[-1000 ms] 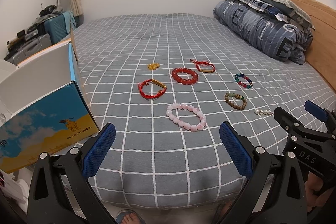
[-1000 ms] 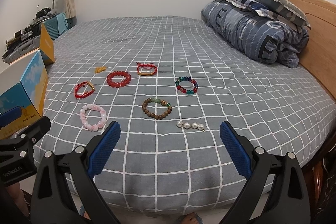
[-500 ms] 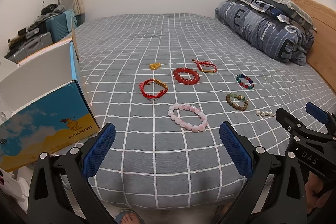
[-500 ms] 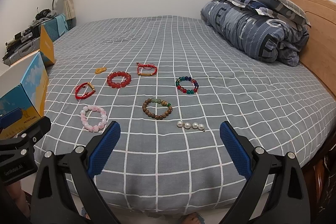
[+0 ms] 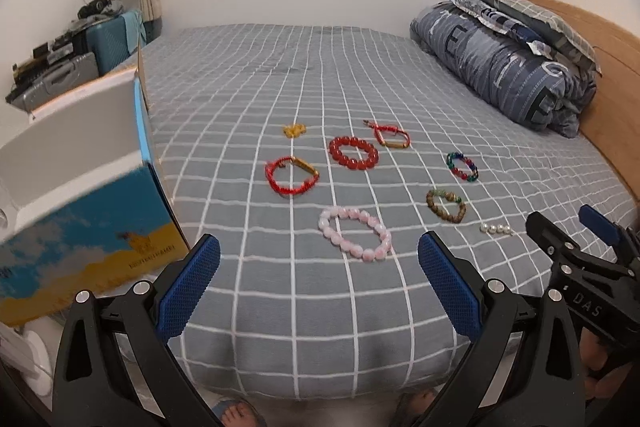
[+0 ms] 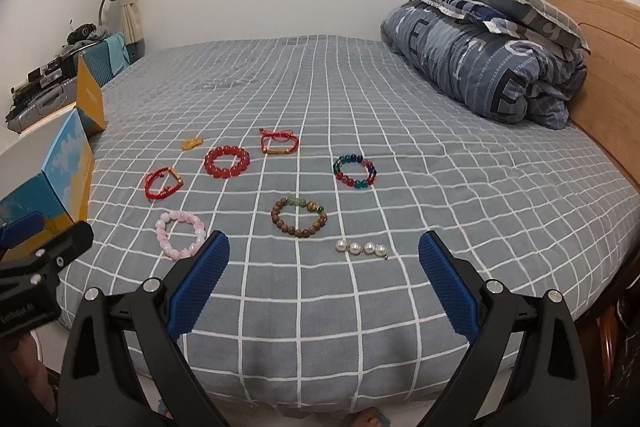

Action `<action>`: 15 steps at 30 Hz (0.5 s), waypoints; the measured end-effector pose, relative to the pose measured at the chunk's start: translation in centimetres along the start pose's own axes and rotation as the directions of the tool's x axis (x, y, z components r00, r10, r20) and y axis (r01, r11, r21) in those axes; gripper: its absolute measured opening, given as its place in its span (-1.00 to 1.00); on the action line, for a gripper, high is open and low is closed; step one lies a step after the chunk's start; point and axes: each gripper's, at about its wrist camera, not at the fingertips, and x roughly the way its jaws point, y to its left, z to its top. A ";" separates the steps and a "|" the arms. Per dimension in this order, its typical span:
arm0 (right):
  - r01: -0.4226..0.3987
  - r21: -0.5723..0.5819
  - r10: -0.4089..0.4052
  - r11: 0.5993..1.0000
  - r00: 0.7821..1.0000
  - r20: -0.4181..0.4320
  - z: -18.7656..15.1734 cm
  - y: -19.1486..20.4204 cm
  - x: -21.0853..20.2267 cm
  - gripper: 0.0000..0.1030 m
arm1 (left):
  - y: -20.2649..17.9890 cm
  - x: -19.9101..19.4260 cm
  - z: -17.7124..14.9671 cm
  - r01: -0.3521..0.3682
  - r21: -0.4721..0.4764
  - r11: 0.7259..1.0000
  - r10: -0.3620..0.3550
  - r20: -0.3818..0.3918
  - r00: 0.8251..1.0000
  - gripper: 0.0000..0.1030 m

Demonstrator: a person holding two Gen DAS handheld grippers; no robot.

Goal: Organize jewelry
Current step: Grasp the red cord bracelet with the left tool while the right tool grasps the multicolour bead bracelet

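Note:
Several pieces of jewelry lie on a grey checked bed (image 5: 320,67). A pink bead bracelet (image 5: 354,233) lies nearest my open left gripper (image 5: 319,279). Beyond it are a red cord bracelet (image 5: 291,175), a red bead bracelet (image 5: 353,152), a second red cord bracelet (image 5: 391,137) and a small amber charm (image 5: 294,130). In the right wrist view a brown wooden bead bracelet (image 6: 298,215), a pearl string (image 6: 362,248) and a multicoloured bead bracelet (image 6: 355,171) lie ahead of my open right gripper (image 6: 324,279). Both grippers are empty and held above the bed's near edge.
An open blue and yellow box (image 5: 80,195) stands at the bed's left edge; it also shows in the right wrist view (image 6: 60,179). A rolled blue duvet (image 6: 480,67) with pillows lies at the far right by the wooden headboard (image 6: 600,67). Suitcases (image 5: 80,59) stand left.
Both views have shifted only slightly; the left gripper has tilted up a little. The jewelry has not moved and both grippers have stayed open.

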 end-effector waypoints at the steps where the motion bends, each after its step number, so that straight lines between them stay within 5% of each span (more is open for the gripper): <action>1: -0.003 0.001 0.003 1.000 1.000 0.001 0.4 0.0 0.0 0.78 | 0.0 0.0 0.4 -0.007 0.003 1.000 0.007 0.002 1.000 0.89; 15: 0.008 0.000 -0.008 1.000 1.000 0.028 7.8 0.1 3.8 0.78 | -0.3 2.0 7.7 -0.066 0.017 0.998 0.065 0.059 0.996 0.89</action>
